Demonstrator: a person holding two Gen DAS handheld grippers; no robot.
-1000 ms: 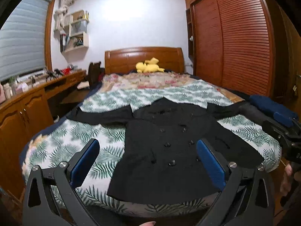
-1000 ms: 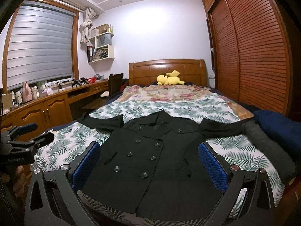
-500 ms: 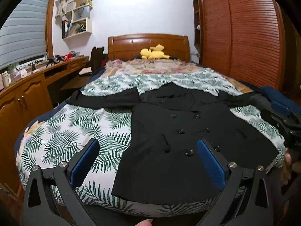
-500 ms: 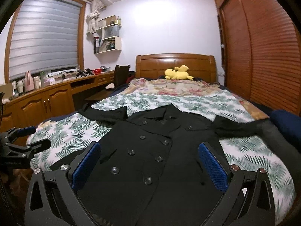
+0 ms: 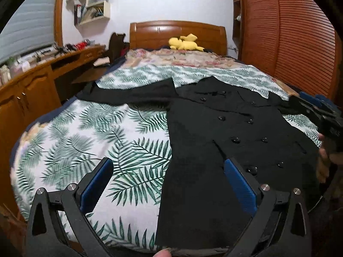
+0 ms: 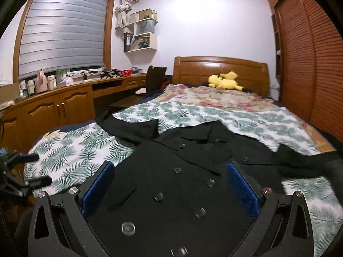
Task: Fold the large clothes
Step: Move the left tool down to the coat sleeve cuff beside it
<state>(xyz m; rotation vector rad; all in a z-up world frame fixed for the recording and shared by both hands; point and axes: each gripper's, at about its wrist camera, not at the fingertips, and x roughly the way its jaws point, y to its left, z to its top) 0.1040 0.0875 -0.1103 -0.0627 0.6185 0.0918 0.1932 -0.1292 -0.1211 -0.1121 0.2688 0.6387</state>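
Black coat (image 5: pixel 225 141) is laid flat, front up w/ buttons showing, on the leaf-print bedspread (image 5: pixel 90 137) near the foot of the bed; sleeves are spread out to both sides. No fold can be seen yet, so the task is judged barely begun: sleeves to be brought in, body then folded over, all still left.

Left gripper (image 5: pixel 169 184) is held over the coat's left hem edge, jaws spread wide, nothing pinched. Right gripper (image 6: pixel 171 188) is held low over the coat's front, jaws likewise spread, nothing between them. Cloth isn't touched by either, as far as can be told.

Yellow plush toy (image 6: pixel 225 81) is seen by the headboard (image 6: pixel 220 68), well apart from the coat.

No readable writing or brand is made out anywhere; shelf items too small/blurred.
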